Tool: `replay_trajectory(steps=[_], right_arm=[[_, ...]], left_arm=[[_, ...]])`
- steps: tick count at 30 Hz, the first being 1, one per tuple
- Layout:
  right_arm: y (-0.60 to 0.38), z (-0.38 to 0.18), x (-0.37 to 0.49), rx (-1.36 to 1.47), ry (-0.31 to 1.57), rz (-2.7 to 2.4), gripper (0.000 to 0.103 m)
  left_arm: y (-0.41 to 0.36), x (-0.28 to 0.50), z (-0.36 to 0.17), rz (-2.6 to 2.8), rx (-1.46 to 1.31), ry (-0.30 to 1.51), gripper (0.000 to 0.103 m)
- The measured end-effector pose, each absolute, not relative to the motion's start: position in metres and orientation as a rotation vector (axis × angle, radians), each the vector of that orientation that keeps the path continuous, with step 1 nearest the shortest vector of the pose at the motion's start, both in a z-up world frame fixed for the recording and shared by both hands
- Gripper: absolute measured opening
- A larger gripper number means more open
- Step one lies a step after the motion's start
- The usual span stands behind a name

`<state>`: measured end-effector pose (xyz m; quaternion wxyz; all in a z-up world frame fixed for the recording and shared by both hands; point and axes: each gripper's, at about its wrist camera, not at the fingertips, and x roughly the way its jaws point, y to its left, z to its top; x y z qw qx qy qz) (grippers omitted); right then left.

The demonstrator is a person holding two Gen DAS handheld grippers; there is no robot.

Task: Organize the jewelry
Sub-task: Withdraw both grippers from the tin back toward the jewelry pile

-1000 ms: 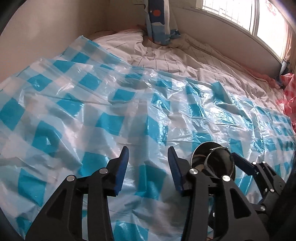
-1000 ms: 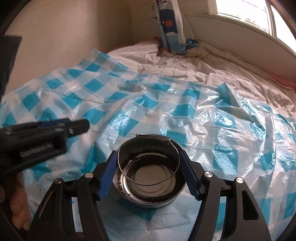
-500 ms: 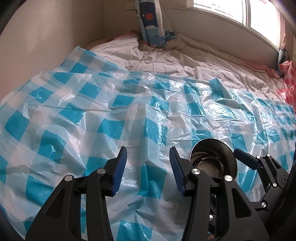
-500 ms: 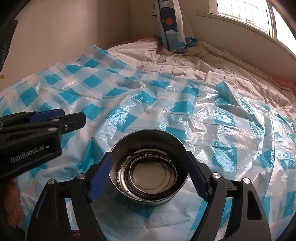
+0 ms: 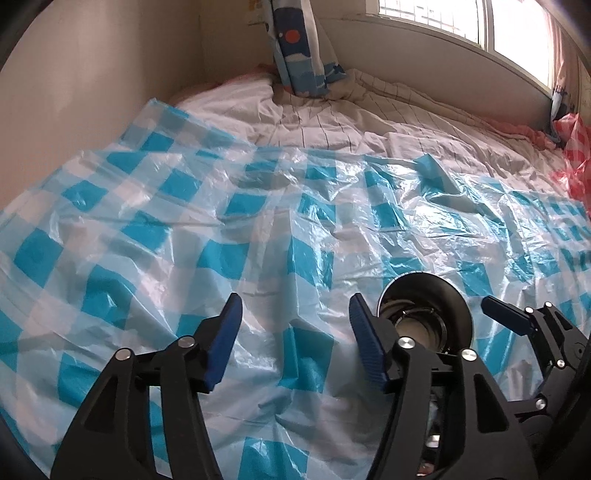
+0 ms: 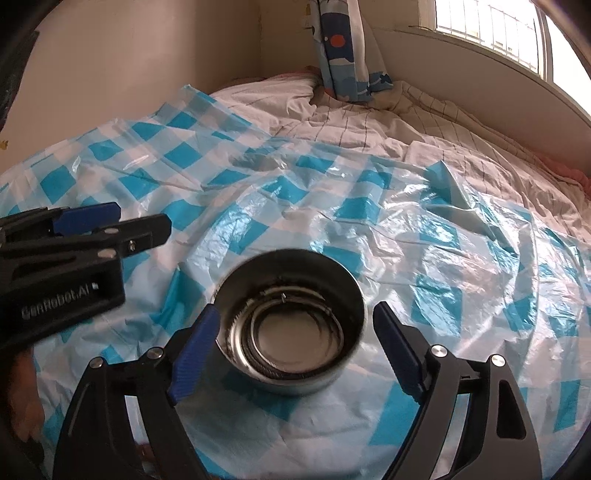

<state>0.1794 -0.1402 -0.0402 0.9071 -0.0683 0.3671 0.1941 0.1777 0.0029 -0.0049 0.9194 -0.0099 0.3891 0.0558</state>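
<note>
On the near part of the blue-and-white checked plastic sheet (image 6: 424, 229) that covers the bed sits a round metal bowl (image 6: 291, 376), with thin bangles (image 6: 297, 360) lying coiled flat in its bottom. The right gripper (image 6: 295, 354) hangs over the bowl with its jaws spread wide, one blue-padded finger at each side of the rim; the left finger looks to be right against the bowl wall, the right finger stands apart from it, and the jaws grip nothing. To the left of the bowl the left gripper (image 5: 295, 343) is likewise wide open and empty above bare sheet, with the bowl (image 5: 424, 314) just beyond its right finger. At the far end a striped quilt (image 6: 369, 125) lies rumpled, and a blue patterned pillow (image 6: 343, 55) leans in the corner below the window (image 6: 491, 33).
</note>
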Motion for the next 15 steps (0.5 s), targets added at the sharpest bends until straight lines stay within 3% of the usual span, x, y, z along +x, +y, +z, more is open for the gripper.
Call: replay_trajectory(steps=[15], right_arm=[[-0.204,-0.038,0.120,-0.083,0.887,0.351,0.085]], left_arm=[[0.014,0.146,-0.036,-0.184,-0.068,1.008,0.065]])
